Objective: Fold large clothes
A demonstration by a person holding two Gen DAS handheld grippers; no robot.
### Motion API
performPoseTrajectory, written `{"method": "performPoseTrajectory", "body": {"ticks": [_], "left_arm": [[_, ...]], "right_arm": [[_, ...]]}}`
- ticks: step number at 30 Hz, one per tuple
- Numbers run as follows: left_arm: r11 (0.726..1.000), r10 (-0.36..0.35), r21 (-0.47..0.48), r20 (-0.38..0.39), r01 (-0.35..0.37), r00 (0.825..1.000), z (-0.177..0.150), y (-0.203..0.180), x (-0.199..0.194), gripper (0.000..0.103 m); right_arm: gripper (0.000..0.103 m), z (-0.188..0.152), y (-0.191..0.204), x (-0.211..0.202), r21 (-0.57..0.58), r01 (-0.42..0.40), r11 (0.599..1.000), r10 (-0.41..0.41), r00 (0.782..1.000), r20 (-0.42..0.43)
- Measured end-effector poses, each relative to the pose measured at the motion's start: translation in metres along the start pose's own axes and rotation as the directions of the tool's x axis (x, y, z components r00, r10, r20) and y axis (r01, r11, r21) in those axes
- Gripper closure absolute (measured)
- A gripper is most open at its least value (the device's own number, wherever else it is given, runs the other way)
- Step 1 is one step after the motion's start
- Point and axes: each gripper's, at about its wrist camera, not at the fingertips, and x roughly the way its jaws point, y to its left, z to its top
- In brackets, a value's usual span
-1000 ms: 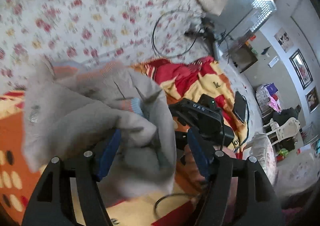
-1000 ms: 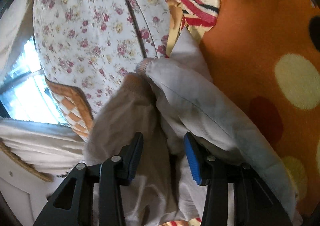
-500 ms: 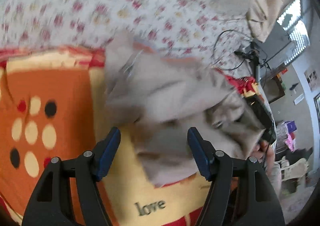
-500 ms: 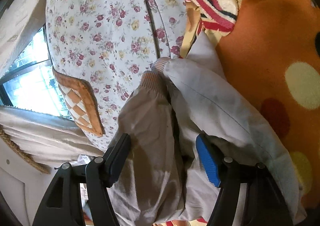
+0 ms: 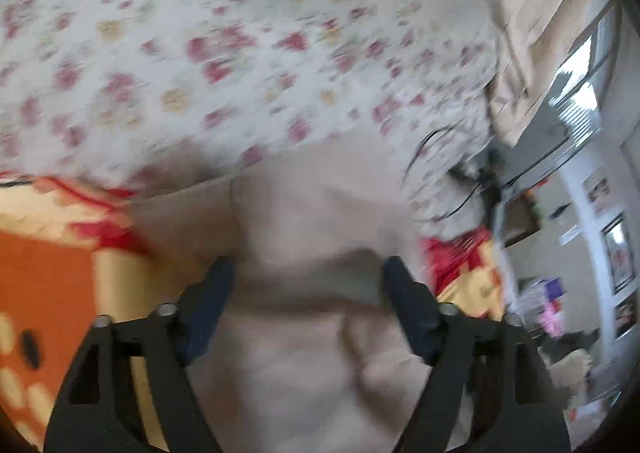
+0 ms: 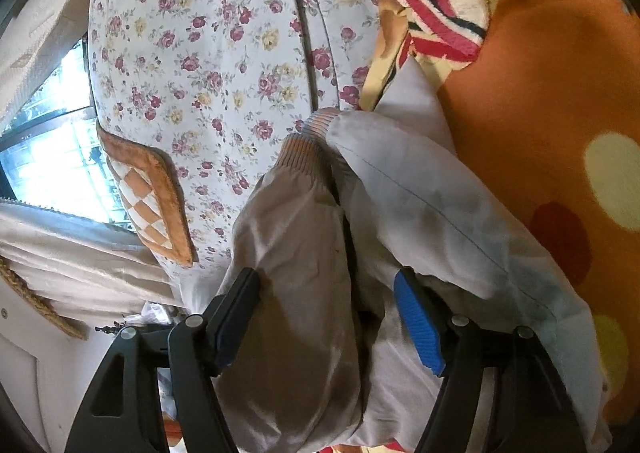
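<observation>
The beige lightweight jacket with ribbed cuffs (image 6: pixel 304 253) lies bunched on the orange spotted fleece blanket (image 6: pixel 552 85), its cuffs at the far end toward the white floral bed sheet (image 6: pixel 208 53). The right claw (image 6: pixel 326 317) is spread wide, jaws either side of a sleeve without clamping it. The left claw (image 5: pixel 308 293) is likewise spread wide above the jacket (image 5: pixel 304 237); this view is motion-blurred. A checked orange cushion (image 6: pixel 148 189) lies far left on the sheet.
</observation>
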Motion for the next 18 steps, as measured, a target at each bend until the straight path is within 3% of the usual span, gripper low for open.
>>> {"method": "performPoseTrajectory", "body": {"ticks": [2, 5, 8, 11, 14, 16, 18], "left_arm": [[1.000, -0.021, -0.009, -0.024, 0.021, 0.999, 0.003, -0.006, 0.010, 0.018], [0.999, 0.011, 0.035, -0.074, -0.008, 0.997, -0.014, -0.006, 0.007, 0.018], [0.996, 0.019, 0.093, -0.127, -0.007, 0.992, -0.041, -0.001, -0.010, 0.018], [0.990, 0.004, 0.139, -0.132, 0.014, 0.991, -0.067, 0.002, -0.033, 0.018], [0.985, -0.001, 0.171, -0.181, 0.032, 0.984, -0.099, 0.000, -0.034, 0.018], [0.980, 0.047, 0.199, -0.236, 0.000, 0.971, -0.126, -0.002, -0.017, 0.018], [0.956, 0.146, 0.283, -0.211, -0.083, 0.966, -0.152, -0.005, -0.003, 0.018]], "right_arm": [[0.030, 0.001, 0.000, 0.001, -0.001, -0.007, 1.000, 0.007, 1.000, -0.002], [0.029, 0.002, -0.003, -0.002, 0.022, -0.033, 0.999, 0.033, 0.999, 0.009], [0.027, 0.002, -0.003, -0.003, 0.033, -0.050, 0.998, 0.050, 0.999, 0.013], [0.024, -0.001, 0.004, -0.002, -0.002, -0.044, 0.999, 0.044, 0.999, 0.011], [0.022, -0.004, 0.009, -0.001, -0.025, -0.040, 0.999, 0.040, 0.999, 0.009], [0.022, -0.006, 0.010, 0.000, -0.037, -0.033, 0.999, 0.033, 0.999, 0.007], [0.022, -0.007, 0.011, 0.000, -0.045, -0.027, 0.999, 0.027, 1.000, -0.002]]}}
